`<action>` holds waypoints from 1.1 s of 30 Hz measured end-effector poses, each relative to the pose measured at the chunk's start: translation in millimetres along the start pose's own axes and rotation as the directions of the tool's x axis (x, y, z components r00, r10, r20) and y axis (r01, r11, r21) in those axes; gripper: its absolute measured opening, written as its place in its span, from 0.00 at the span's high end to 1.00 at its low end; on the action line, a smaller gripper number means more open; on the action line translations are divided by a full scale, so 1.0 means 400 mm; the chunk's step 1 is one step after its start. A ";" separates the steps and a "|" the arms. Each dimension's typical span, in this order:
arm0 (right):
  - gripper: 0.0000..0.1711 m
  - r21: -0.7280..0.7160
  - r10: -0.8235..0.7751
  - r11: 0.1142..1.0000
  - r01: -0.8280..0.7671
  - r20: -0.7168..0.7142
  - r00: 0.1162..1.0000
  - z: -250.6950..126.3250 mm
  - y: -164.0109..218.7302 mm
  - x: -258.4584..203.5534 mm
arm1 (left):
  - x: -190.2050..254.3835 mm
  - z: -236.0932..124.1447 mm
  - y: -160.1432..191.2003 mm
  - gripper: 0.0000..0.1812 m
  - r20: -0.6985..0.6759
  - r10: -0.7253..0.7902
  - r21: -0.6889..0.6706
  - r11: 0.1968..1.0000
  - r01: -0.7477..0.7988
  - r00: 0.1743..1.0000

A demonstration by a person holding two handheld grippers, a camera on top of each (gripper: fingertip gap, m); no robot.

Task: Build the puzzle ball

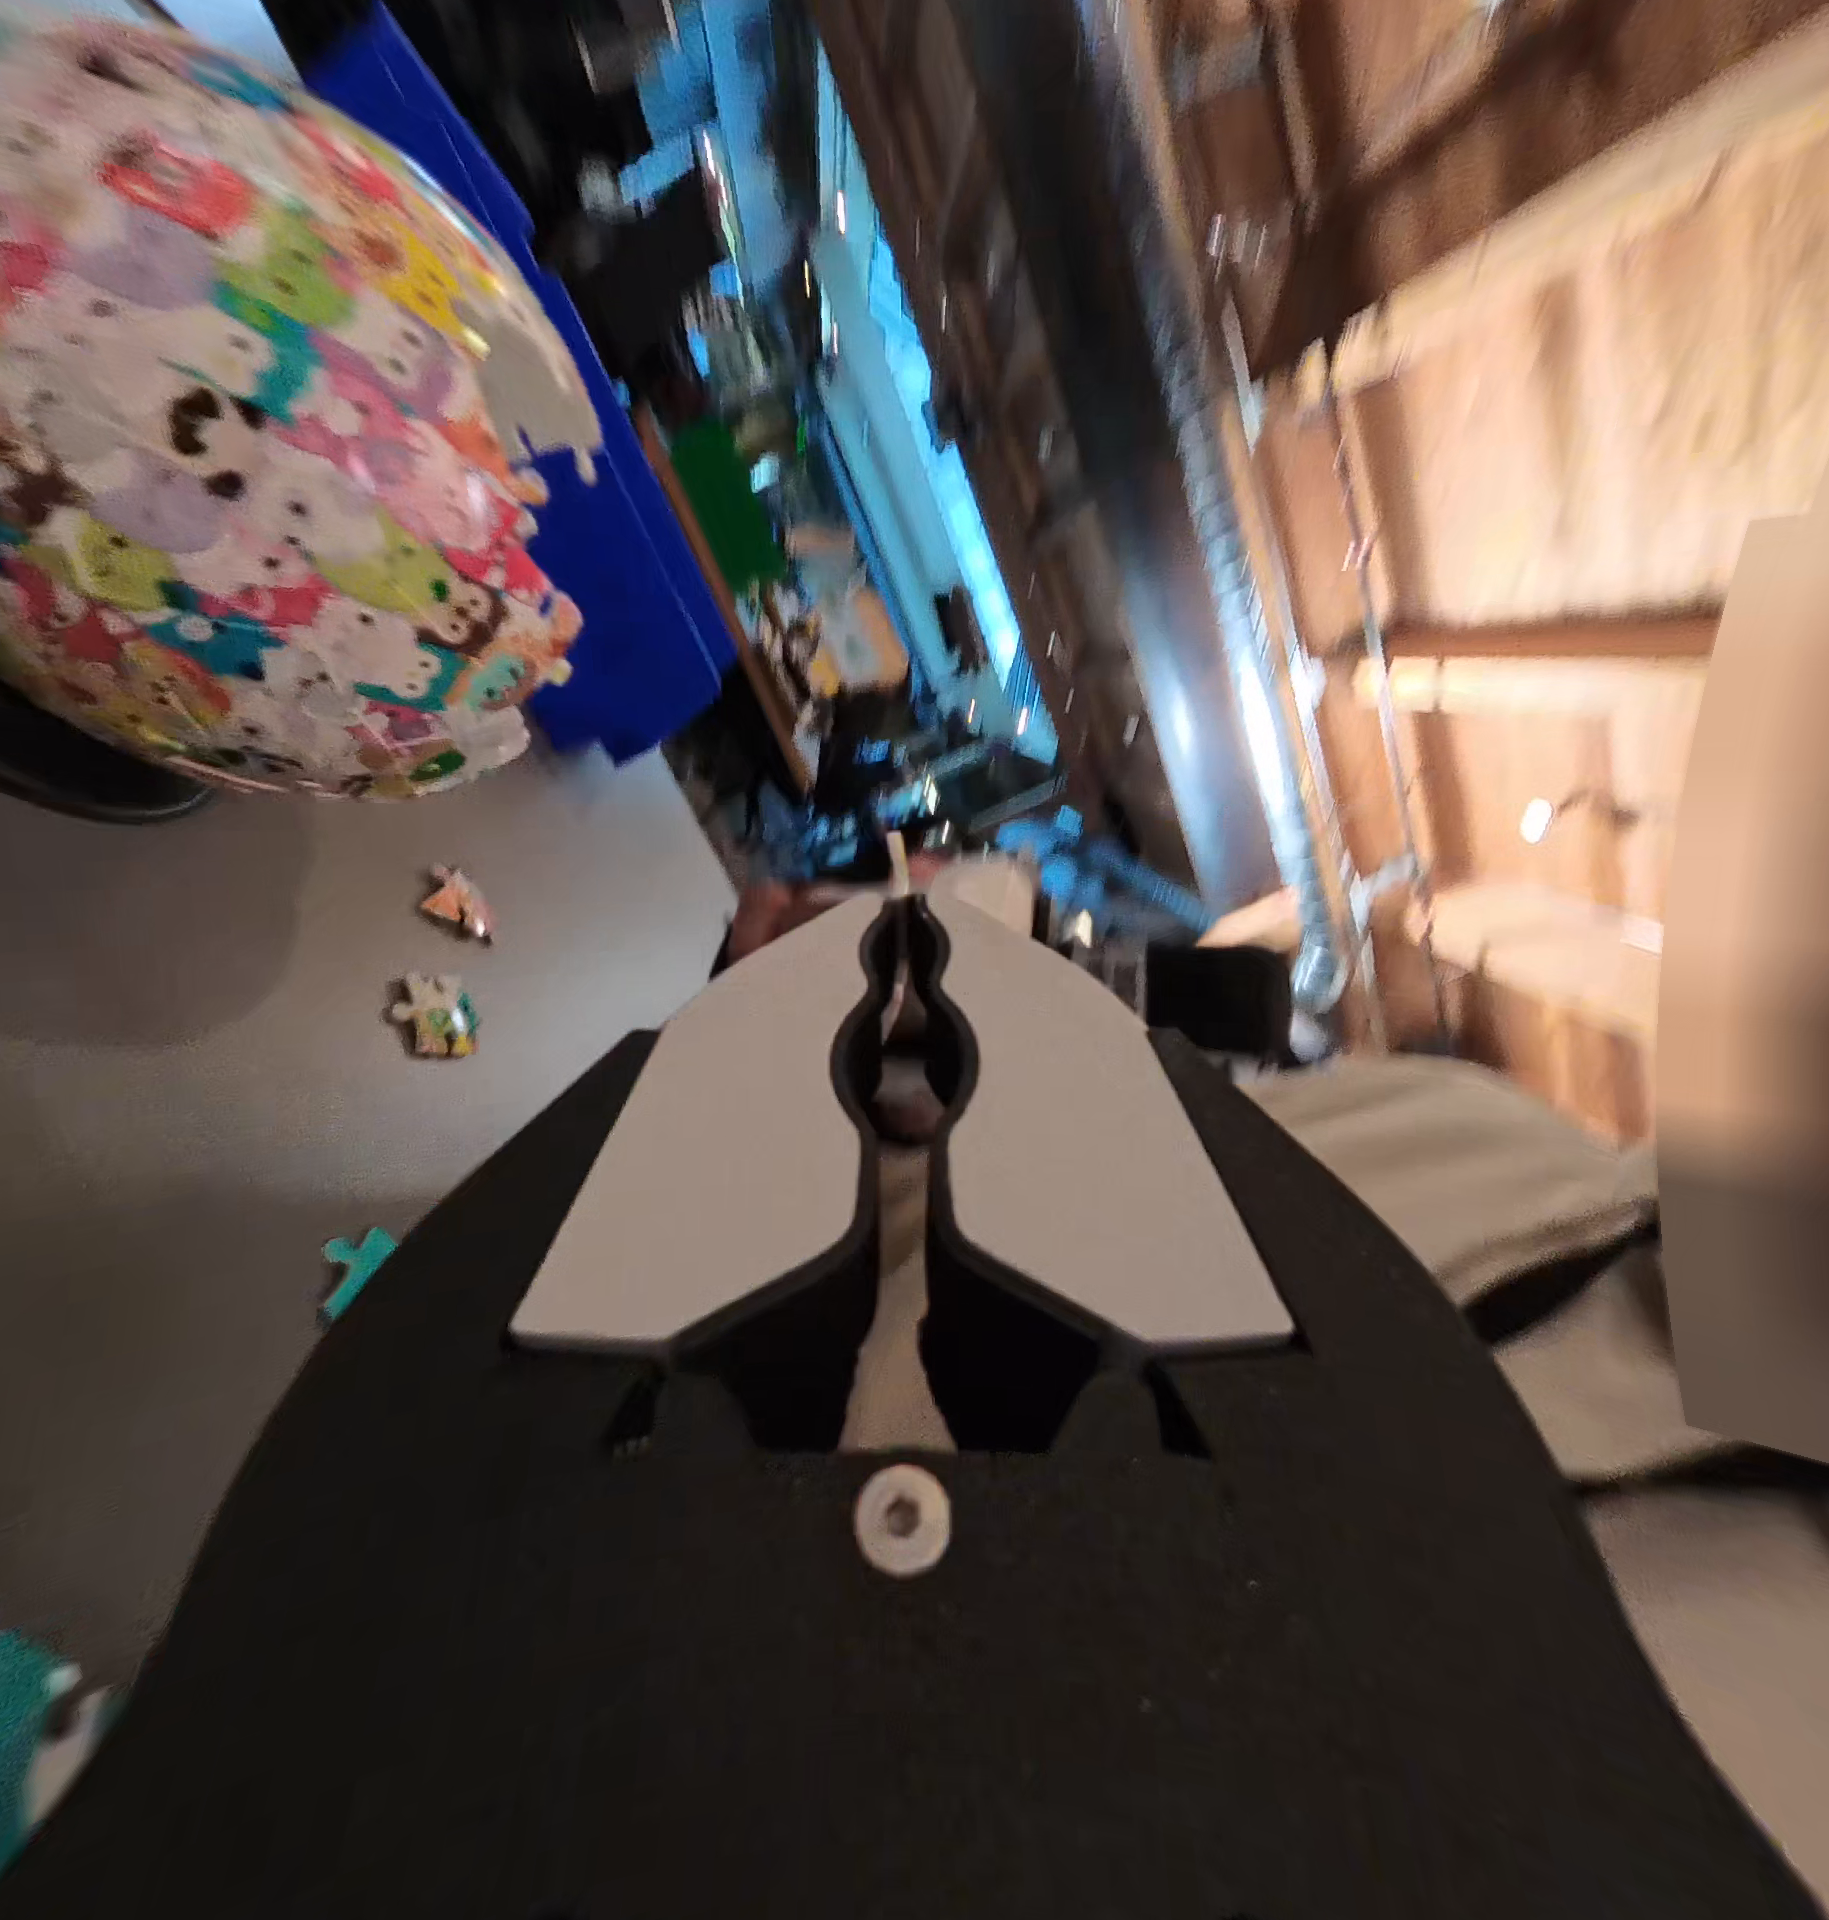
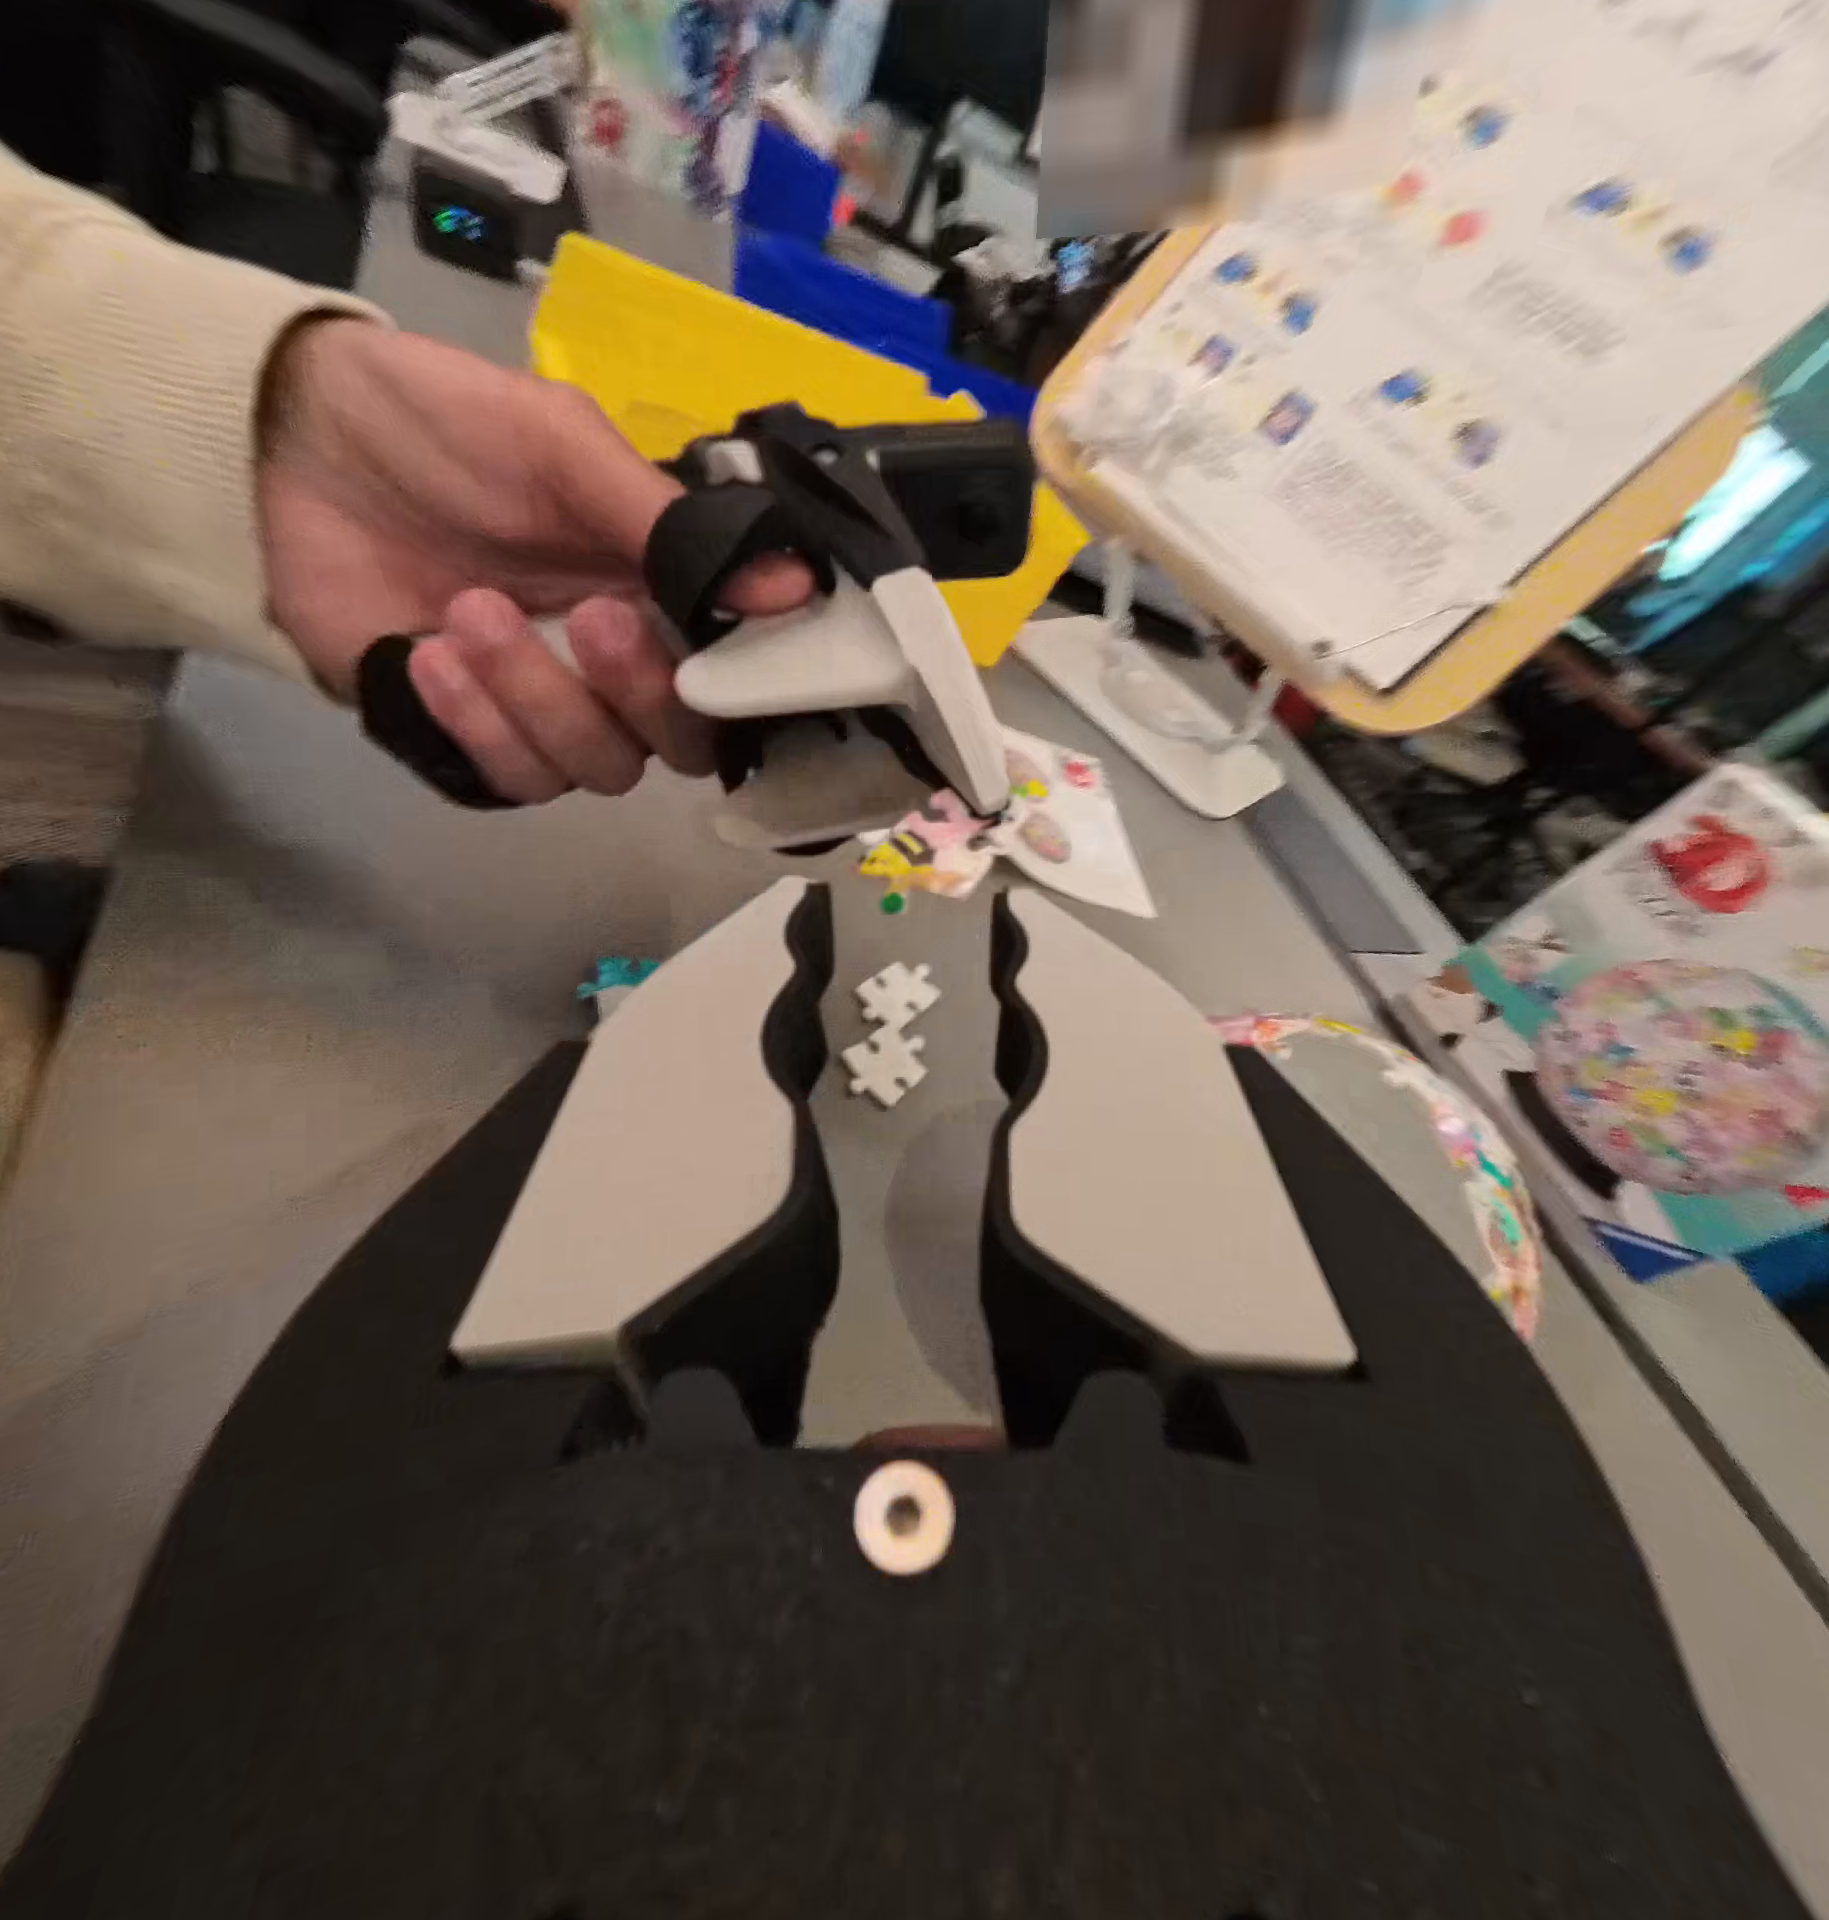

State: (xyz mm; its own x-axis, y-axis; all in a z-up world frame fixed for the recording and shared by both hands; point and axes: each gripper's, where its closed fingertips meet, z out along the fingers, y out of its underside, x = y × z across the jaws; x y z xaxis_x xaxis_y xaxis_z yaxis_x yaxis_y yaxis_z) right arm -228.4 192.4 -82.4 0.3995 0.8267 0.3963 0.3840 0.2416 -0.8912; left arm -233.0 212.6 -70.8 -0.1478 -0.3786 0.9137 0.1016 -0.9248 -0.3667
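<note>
Puzzle ball (image 1: 214,416), part-built, on a dark stand at the table's (image 1: 162,1143) far left in the left wrist view.
Left gripper (image 1: 902,904): fingers clenched on a thin puzzle piece (image 1: 897,868), seen edge-on, raised off the table. Right gripper (image 2: 899,935): fingers spread, nothing between them; two white face-down pieces (image 2: 887,1029) lie on the table in the gap. Loose coloured pieces (image 1: 437,1013) near the ball. Curved assembled section (image 2: 1471,1164) lies right of the right gripper; puzzle box (image 2: 1668,1039) beyond it.
</note>
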 end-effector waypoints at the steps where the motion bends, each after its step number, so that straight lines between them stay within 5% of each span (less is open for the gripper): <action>1: 0.85 0.001 -0.026 1.000 0.026 -0.106 0.994 0.005 0.005 0.000 | -0.004 0.000 -0.011 0.99 -0.005 -0.047 0.079 0.996 0.048 0.999; 4: 0.85 -0.066 -0.120 0.992 0.104 -0.301 0.946 0.025 0.026 -0.002 | -0.019 0.013 -0.009 1.00 -0.036 -0.183 0.228 0.956 0.186 0.983; 10: 0.91 -0.236 -0.415 0.908 0.347 -0.382 0.826 0.033 0.045 0.008 | -0.042 0.040 0.021 1.00 -0.033 -0.313 0.315 0.898 0.307 0.949; 33: 0.96 -0.364 -0.686 0.726 0.583 -0.337 0.645 0.001 0.069 -0.014 | -0.075 0.020 0.032 0.99 -0.021 -0.444 0.360 0.832 0.421 0.896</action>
State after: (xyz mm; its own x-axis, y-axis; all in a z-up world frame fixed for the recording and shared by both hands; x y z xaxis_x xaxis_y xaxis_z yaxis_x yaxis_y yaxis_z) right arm -220.4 194.7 -109.1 0.2740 0.1961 0.9415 0.8148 0.4727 -0.3356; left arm -219.3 212.4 -101.5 -0.1985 0.0709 0.9775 0.3766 -0.9153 0.1428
